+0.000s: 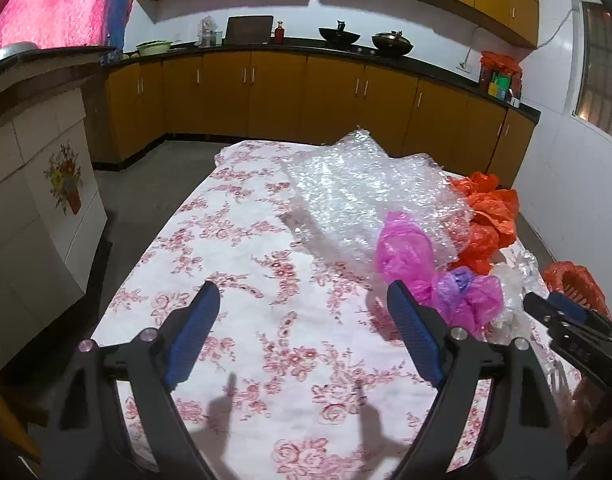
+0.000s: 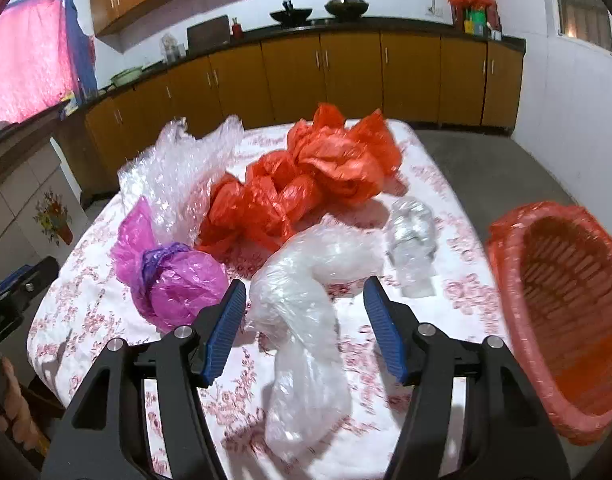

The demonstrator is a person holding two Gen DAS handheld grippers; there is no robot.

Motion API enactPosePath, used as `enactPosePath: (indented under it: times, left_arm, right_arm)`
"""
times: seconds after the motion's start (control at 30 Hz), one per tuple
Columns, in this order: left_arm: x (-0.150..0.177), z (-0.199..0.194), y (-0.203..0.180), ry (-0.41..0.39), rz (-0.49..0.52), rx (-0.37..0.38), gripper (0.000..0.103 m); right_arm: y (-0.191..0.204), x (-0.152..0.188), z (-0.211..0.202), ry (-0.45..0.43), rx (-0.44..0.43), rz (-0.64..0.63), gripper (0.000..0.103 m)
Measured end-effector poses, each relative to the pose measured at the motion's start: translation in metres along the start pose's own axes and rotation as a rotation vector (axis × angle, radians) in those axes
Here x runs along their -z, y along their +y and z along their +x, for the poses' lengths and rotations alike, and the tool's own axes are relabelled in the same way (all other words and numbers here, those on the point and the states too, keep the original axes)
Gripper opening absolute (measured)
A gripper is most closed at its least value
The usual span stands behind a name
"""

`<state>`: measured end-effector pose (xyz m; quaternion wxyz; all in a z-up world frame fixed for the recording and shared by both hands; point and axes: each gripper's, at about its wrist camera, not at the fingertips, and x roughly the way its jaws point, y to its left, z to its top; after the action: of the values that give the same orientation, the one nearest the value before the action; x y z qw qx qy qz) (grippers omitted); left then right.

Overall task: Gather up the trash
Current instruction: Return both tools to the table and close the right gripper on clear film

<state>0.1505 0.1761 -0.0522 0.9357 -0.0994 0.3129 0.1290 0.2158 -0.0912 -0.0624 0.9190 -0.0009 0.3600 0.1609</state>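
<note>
I see a table covered with a white cloth printed with pink flowers (image 2: 85, 316), in a kitchen with brown cabinets (image 1: 265, 92) behind it. My left gripper (image 1: 301, 300) hangs over the bare near part of the cloth with its blue-padded fingers (image 1: 193, 332) spread wide, holding nothing. My right gripper (image 2: 303, 300) is also spread wide and empty; a long crumpled clear plastic bag (image 2: 301, 320) lies on the cloth between its fingers, though I cannot tell if they touch it. The trash sits toward the table's right side. A pink bag (image 2: 173, 280) with a purple scrap on it lies left of the clear bag. Behind it lies a sheet of bubble wrap (image 1: 366, 192), reaching toward the far edge. A bunched orange bag (image 2: 306, 184) sits just beside the bubble wrap. A small clear wad (image 2: 412, 236) lies near the right edge. An orange woven basket (image 2: 566, 312) stands at the near right corner.
</note>
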Motion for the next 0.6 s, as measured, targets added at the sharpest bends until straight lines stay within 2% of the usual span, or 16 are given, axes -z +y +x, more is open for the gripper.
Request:
enactPosePath:
  times: [0.6]
  left_arm:
    - [0.005,0.018,0.009,0.042,-0.037,0.025,0.085]
  right_arm:
    - [0.012,0.002,0.041,0.118,0.027,-0.065,0.062]
